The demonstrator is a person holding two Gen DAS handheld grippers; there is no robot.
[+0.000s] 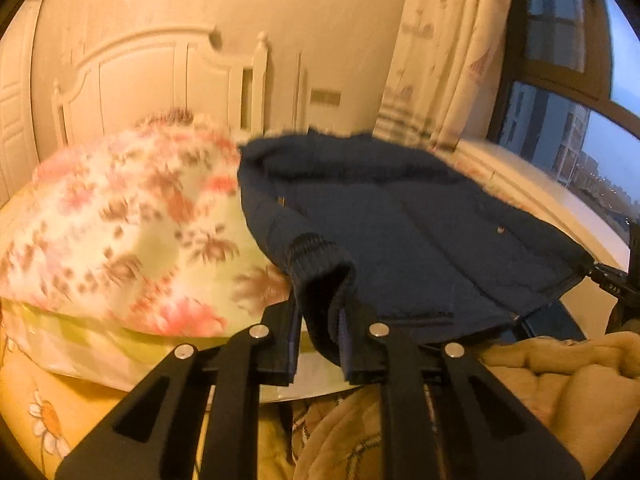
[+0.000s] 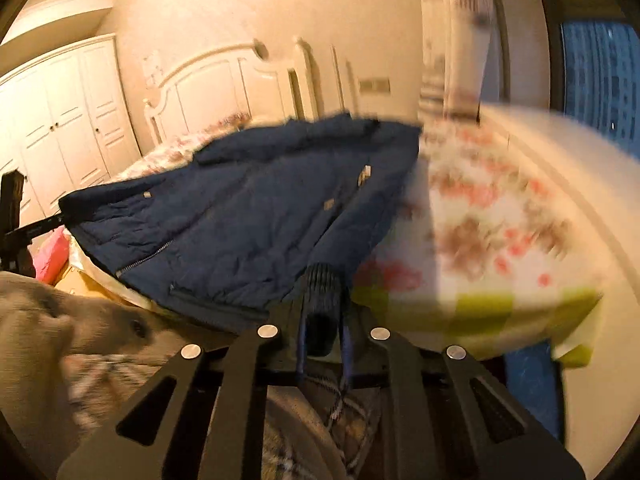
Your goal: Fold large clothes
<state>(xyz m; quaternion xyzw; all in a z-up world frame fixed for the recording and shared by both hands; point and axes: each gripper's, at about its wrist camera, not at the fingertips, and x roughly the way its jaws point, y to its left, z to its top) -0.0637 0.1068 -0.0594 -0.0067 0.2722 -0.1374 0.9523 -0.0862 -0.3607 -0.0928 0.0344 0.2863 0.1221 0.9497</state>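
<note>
While jacket (image 1: 400,216) covers bed | floral quilt (image 1: 132,220) beside | headboard (image 1: 160,76) behind

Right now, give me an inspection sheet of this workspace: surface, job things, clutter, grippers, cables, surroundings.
Surface: bed with a floral cover; blurred.
Job's things: navy jacket spread front up on the bed, hood toward the headboard; both ribbed cuffs lifted.
Clutter: tan blanket at the near edge; something pink beside the bed.
Grippers: left gripper shut on one cuff; right gripper shut on the other cuff.
Cables: nothing seen.
Surroundings: curtain, window with buildings outside, white wardrobe.
</note>
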